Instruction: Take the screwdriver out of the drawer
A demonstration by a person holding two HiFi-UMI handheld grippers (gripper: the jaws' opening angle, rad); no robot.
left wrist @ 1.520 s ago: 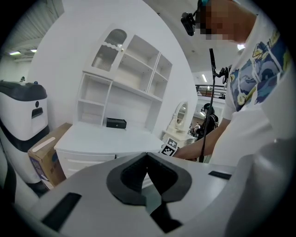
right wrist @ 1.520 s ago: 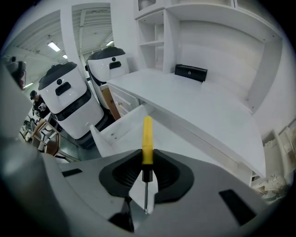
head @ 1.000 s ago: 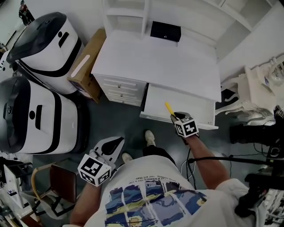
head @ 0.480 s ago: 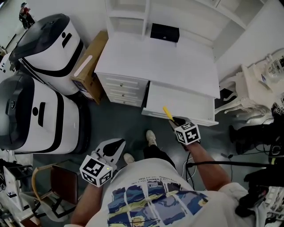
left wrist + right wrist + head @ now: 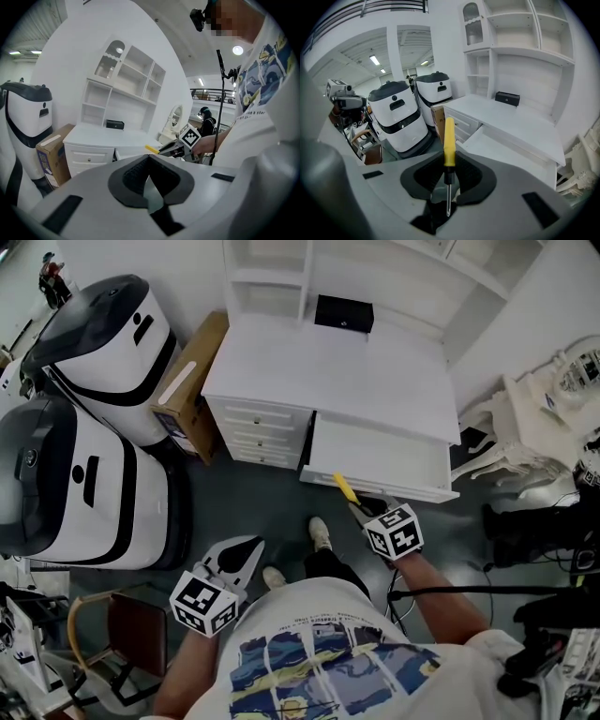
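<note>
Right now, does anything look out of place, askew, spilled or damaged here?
Nothing looks damaged or spilled. Only two things are unsettled: the drawer of the white desk stands pulled out, and the yellow-handled screwdriver is clamped in the right gripper, its handle poking out past the jaws, just in front of the drawer.

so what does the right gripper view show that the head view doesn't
Only the right gripper view: the screwdriver's thin metal shaft and tip, clamped between the right gripper's dark pads, with the yellow handle pointing outward. Only the head view: the left gripper, and the person's printed shirt and shoes. Both: the yellow-handled screwdriver, the open white drawer, the black box on the desk, and the white-and-black machines.
</note>
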